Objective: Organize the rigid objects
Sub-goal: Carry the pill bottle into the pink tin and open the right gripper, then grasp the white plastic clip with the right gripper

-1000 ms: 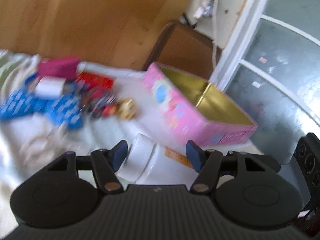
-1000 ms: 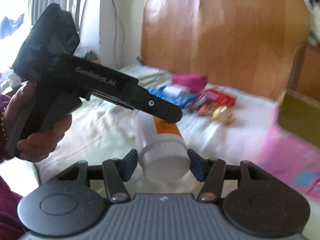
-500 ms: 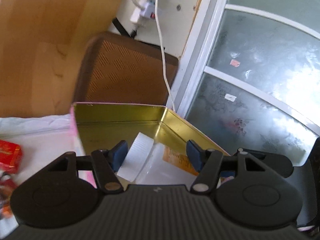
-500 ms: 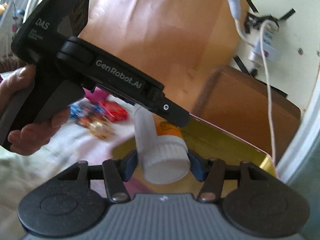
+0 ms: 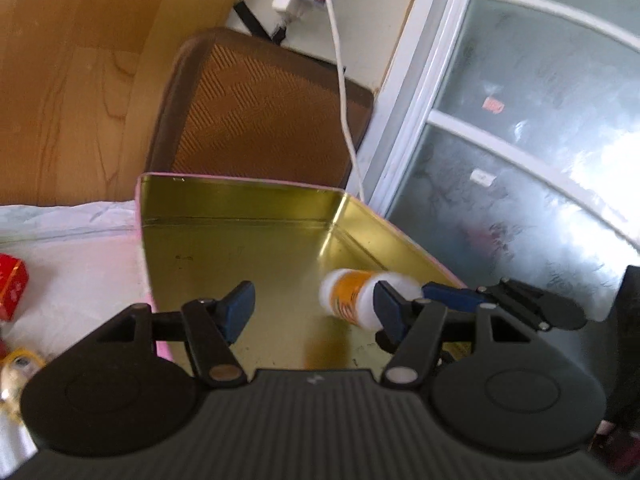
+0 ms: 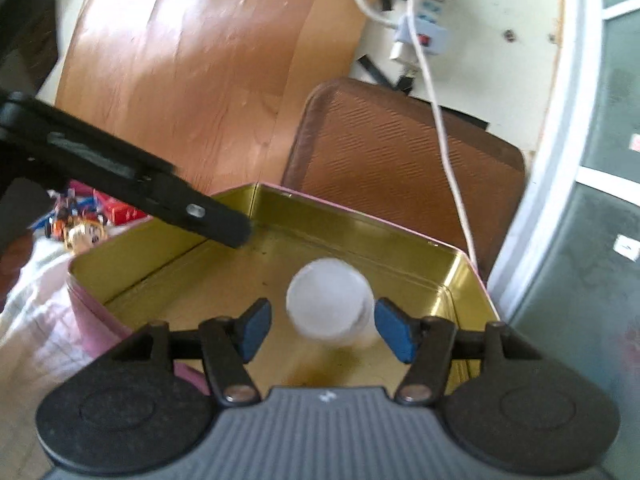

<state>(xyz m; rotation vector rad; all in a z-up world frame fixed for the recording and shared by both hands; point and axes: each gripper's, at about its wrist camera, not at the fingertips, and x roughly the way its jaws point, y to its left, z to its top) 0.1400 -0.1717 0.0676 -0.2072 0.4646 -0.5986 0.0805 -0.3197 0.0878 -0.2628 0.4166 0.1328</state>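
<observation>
While both grippers' jaws are held apart, the white bottle is seen blurred inside the gold-lined pink tin, between the right gripper pads, ungripped; left gripper empty.

Both tools: black linkages, blue pads, ribbed grey bodies, silver rivets.

White wrinkled bedsheet surface carries a pink rectangular metal tin with gold interior at its far edge; a red small box and blurred colourful wrapped items lie on it nearby.
</observation>
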